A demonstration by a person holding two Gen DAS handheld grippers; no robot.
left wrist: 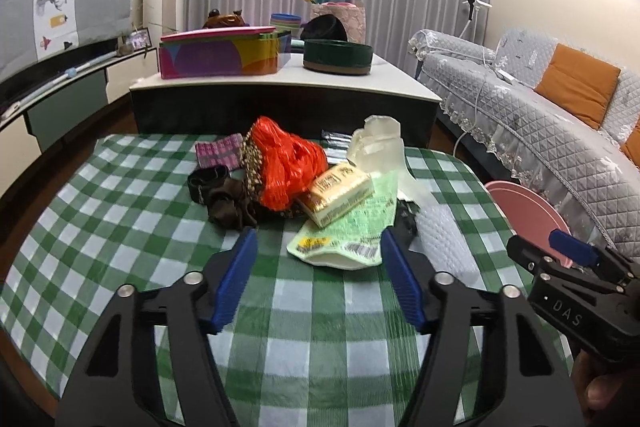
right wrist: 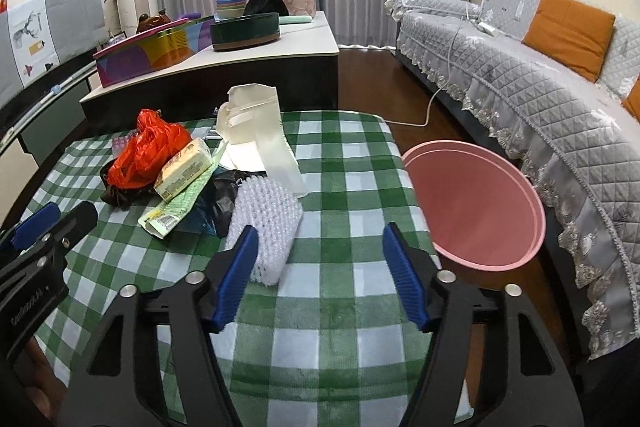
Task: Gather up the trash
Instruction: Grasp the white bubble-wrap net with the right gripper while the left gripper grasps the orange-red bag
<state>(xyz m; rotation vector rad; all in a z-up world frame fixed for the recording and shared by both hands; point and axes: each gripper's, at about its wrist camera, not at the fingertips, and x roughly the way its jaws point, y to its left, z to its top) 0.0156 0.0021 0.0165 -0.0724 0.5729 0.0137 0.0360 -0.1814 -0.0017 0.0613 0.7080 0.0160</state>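
Both my grippers hover over the checked tablecloth (right wrist: 332, 311), empty — left gripper (left wrist: 318, 263) spread before the green wrapper (left wrist: 344, 227), right gripper (right wrist: 316, 255) spread beside the white foam net (right wrist: 266, 223). The trash is heaped mid-table; the pink bin (right wrist: 476, 203) stands just off the table's right edge, presumably to receive it.

Left gripper (left wrist: 318, 251) open, empty; green wrapper (left wrist: 352, 227) probably just ahead.

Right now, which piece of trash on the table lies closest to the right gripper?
The white foam net sleeve: its near end sits just beside the right gripper, while the orange bag and yellow packet lie farther back.
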